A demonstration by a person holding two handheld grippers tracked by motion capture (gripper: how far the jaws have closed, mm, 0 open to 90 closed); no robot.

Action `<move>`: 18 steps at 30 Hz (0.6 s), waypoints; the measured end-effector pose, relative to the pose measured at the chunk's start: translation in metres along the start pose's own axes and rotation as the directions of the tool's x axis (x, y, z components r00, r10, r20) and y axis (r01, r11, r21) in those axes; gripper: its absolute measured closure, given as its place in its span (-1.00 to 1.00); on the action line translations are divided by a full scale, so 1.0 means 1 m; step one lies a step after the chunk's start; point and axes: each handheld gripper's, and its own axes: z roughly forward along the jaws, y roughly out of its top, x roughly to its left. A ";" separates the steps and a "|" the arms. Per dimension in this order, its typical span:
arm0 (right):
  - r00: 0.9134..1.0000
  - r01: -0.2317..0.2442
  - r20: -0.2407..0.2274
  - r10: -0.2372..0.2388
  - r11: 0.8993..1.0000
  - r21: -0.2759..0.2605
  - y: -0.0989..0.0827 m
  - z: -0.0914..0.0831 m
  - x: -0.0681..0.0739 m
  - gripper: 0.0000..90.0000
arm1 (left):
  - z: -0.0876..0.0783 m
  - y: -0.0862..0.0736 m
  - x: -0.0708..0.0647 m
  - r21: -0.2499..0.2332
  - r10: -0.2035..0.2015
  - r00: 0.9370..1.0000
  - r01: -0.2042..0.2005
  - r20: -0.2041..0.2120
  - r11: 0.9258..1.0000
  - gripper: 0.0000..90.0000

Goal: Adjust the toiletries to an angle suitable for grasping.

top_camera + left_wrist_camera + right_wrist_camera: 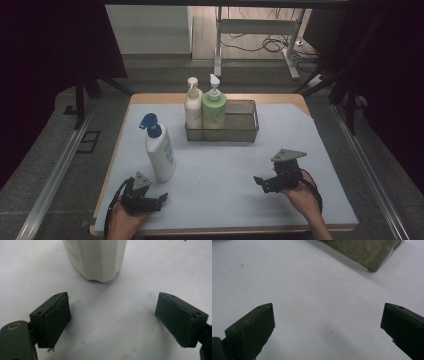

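1 white bottle with a blue pump [160, 150] is stood on the worktop [225, 165], its long axis near upright and leaning slightly; the pump spout is pointed towards 9 o'clock. It is seen just beyond the left gripper [159, 199], at about 12 o'clock from it, not touched. The left gripper's fingers [56, 320] are spread wide and nothing is held. The right gripper [259, 181] is also held wide open and empty. 2 pump bottles are stood in 1 mesh basket [245, 127].
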 end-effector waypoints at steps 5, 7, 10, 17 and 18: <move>1.000 -0.022 -0.004 0.022 1.000 0.012 -0.017 0.007 -0.003 -1.00 | 0.000 0.000 0.000 0.001 0.001 1.000 -0.001 0.001 1.000 -0.72; 1.000 -0.026 -0.004 0.026 0.999 0.026 -0.022 0.009 -0.004 -1.00 | 0.000 0.000 0.000 0.002 0.003 1.000 -0.003 0.002 1.000 -0.72; 0.999 -0.043 -0.003 0.044 0.999 0.026 -0.032 0.014 -0.007 -1.00 | -0.001 0.001 0.001 0.007 0.005 1.000 -0.005 0.003 1.000 -0.71; 0.999 -0.048 0.003 0.048 0.997 0.059 -0.045 0.024 -0.012 -1.00 | -0.005 0.003 -0.001 0.004 0.027 0.999 -0.027 -0.018 1.000 -0.61; 0.999 -0.046 0.007 0.046 0.997 0.064 -0.048 0.026 -0.012 -1.00 | -0.006 0.004 -0.001 0.000 0.026 1.000 -0.026 -0.016 1.000 -0.58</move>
